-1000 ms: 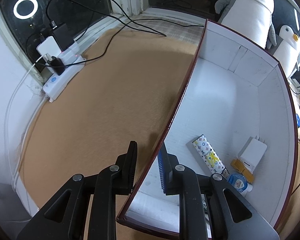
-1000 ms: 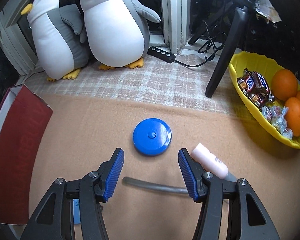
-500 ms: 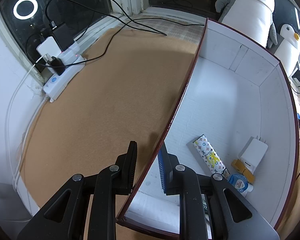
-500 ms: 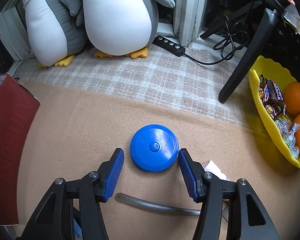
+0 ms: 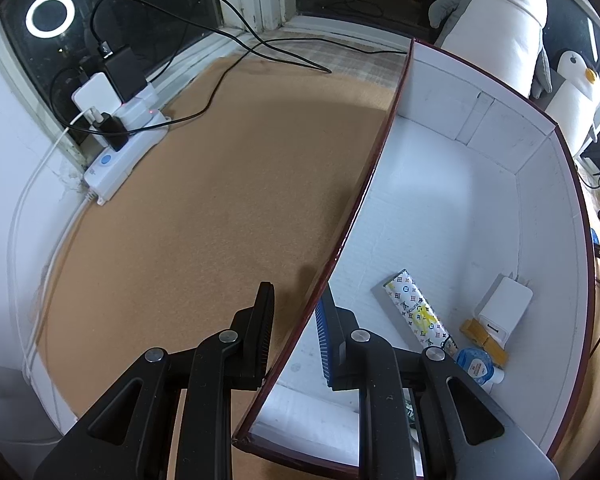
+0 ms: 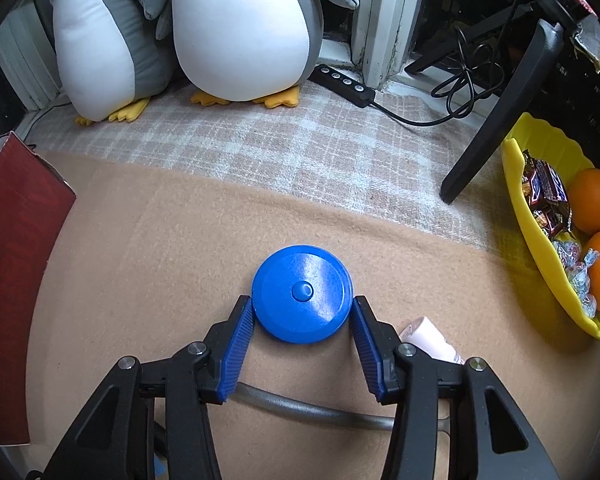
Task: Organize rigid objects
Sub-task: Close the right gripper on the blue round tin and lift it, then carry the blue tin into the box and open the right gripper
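- Blue and round, the disc (image 6: 302,294) lies flat on the tan cloth (image 6: 148,248), with the right gripper (image 6: 302,322) set down around it, one ribbed pad on each side.
- Its jaws have just been closing, and the pads (image 6: 239,344) now look to be touching the disc's rim or very nearly so. I cannot be sure they press on it yet, so I would not call it gripped.
- A grip across the widest part, with the gripper pointing steeply down, suits a low, flat thing. The pads meet the edge squarely and the disc has no room to slip sideways.
- A pale tube (image 6: 430,338) lies just right of the gripper and a grey rod (image 6: 312,410) runs across under it. Both seem to be waiting their turn.
- The left gripper (image 5: 292,338) is nearly closed, clamped on the near side wall of the box (image 5: 384,152), one finger outside and one inside.
- That hold probably steadies the light, white-lined box, so it stays put while things are dropped in.
- Inside the box, at its near right corner, lie a patterned stick (image 5: 416,312), a white charger (image 5: 504,308), a wooden clip (image 5: 484,338) and a small bottle (image 5: 476,362).
- The disc sits well apart from the box, whose red wall (image 6: 16,256) shows at the left of the right wrist view. It looks due to be carried there next.
- Penguins (image 6: 244,28) and the fruit tray (image 6: 540,240) stand outside the work.
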The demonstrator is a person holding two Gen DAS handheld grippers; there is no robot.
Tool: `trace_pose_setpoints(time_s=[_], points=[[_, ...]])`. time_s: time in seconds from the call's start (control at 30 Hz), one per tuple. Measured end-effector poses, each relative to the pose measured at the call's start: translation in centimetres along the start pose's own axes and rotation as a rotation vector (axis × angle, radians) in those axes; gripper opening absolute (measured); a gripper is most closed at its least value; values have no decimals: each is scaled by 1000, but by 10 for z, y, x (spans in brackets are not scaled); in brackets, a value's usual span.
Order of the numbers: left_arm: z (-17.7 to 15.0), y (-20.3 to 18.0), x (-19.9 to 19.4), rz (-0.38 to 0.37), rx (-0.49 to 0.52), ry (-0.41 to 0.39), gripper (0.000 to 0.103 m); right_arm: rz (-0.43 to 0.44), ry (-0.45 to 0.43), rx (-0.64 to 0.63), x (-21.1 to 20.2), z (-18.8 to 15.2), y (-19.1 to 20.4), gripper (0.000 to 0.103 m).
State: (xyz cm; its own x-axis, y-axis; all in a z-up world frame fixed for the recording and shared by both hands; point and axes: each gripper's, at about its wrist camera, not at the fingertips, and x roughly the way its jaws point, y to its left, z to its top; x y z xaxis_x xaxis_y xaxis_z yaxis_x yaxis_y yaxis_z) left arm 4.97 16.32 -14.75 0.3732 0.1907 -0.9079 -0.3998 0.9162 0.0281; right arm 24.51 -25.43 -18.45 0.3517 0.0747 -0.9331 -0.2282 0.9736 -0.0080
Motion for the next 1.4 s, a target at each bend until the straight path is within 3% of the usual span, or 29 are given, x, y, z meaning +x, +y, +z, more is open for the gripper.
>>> trace_pose_setpoints(time_s=[0.6, 1.1, 1.4], points=[[-4, 7, -6, -61, -17, -21, 18, 39, -123, -46, -77, -14, 41, 45], [-8, 14, -17, -119, -29, -52, 18, 172, -242, -252, -154, -34, 162, 45], [-12, 21, -20, -143, -38, -67, 15, 237, -227, -378, -161, -60, 234, 45]])
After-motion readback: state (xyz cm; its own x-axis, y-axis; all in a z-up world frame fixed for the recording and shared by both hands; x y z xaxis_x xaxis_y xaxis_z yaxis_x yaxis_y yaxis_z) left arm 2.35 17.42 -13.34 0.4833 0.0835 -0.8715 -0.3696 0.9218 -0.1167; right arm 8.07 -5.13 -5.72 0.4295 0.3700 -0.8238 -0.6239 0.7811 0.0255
